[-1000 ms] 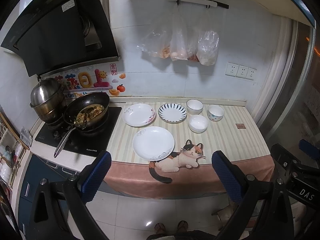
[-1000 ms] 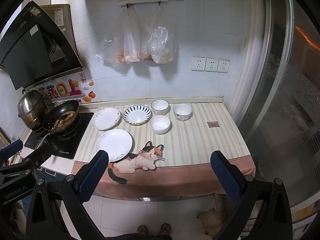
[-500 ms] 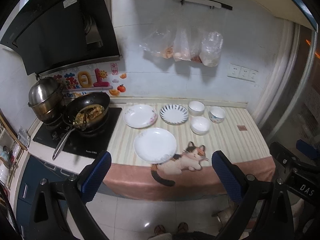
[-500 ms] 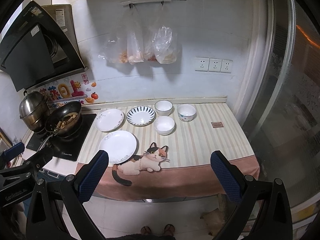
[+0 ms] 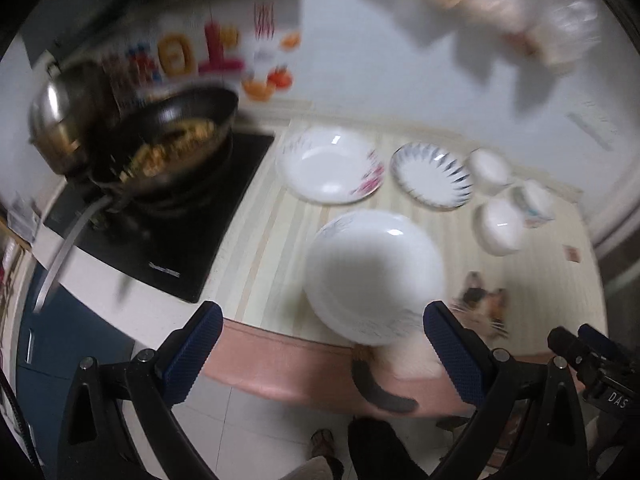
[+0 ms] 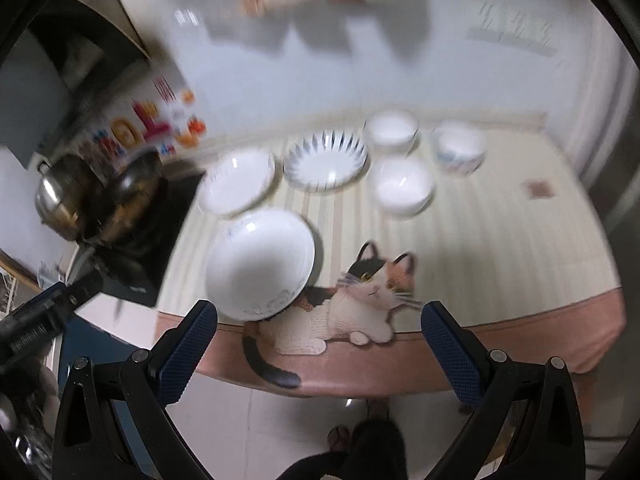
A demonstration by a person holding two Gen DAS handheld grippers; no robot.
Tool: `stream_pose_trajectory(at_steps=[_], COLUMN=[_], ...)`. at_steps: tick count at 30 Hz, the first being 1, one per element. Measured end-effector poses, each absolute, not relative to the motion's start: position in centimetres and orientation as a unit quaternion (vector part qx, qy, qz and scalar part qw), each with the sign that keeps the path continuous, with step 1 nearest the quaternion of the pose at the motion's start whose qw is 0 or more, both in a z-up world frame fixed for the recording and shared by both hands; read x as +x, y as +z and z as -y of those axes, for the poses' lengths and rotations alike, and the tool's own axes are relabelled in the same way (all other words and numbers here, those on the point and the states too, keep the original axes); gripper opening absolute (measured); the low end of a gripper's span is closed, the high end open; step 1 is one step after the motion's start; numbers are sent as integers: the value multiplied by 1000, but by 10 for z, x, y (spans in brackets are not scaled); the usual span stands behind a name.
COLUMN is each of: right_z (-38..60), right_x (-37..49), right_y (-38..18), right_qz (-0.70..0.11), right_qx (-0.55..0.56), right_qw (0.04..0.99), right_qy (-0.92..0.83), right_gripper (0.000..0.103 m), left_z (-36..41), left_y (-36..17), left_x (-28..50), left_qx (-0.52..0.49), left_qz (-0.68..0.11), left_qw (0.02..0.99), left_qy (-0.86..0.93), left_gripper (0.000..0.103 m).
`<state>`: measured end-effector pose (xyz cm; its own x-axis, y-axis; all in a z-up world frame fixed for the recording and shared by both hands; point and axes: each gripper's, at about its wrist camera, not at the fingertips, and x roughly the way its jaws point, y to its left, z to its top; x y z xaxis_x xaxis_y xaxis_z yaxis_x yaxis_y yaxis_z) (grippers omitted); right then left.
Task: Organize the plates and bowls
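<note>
We hold the left gripper (image 5: 320, 350) and the right gripper (image 6: 320, 338) off the front edge of the desk (image 6: 500, 240), both with jaws spread wide and pinching nothing. On the striped cloth lie 3 plates: a white plate (image 6: 260, 262) nearest us at 6 o'clock beside the cat picture (image 6: 360, 300), a flowered plate (image 5: 330, 170) at 11 o'clock and a blue-rayed plate (image 6: 325, 160) at 12. 3 bowls (image 6: 402, 188) cluster at 2 o'clock, well apart from the pan (image 5: 172, 152) at 9; both views are blurred.
</note>
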<state>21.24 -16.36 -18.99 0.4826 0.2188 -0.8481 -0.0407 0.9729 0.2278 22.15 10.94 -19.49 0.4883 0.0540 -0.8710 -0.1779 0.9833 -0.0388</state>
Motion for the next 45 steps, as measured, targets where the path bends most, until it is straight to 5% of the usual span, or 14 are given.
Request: stream_pose_trajectory(at_steps=[10,14,17,19,21,45], right_z=[129,116,110,103,95,207], right_x=[359,387,399,405,408,326], right_y=[-374,-410,-419,-424,-424,-375], right_qz=[-616,-637,-632,-637,-632,-630], right_qx=[117,120,116,107,92,97], right_qw=[766,744,746,739,742,755], right_qy=[144,164,175,191,203,153], right_gripper=[98,76,63,52,26,26], left_z=[-131,-130,-129,-127,-128,2], left_y=[-338,-367,-378,-378,-376,-335], left_x=[322,339,343,341,341,307], left_qx=[-84,-108,-130,-131,-138,-88], left_qz=[-619,-638,-642,-640,-634,-605], left_qw=[780,763,755,757,761,787], left_qy=[37,9,-6,-1,2,-88], left_gripper=[100,90,68,63,61,61])
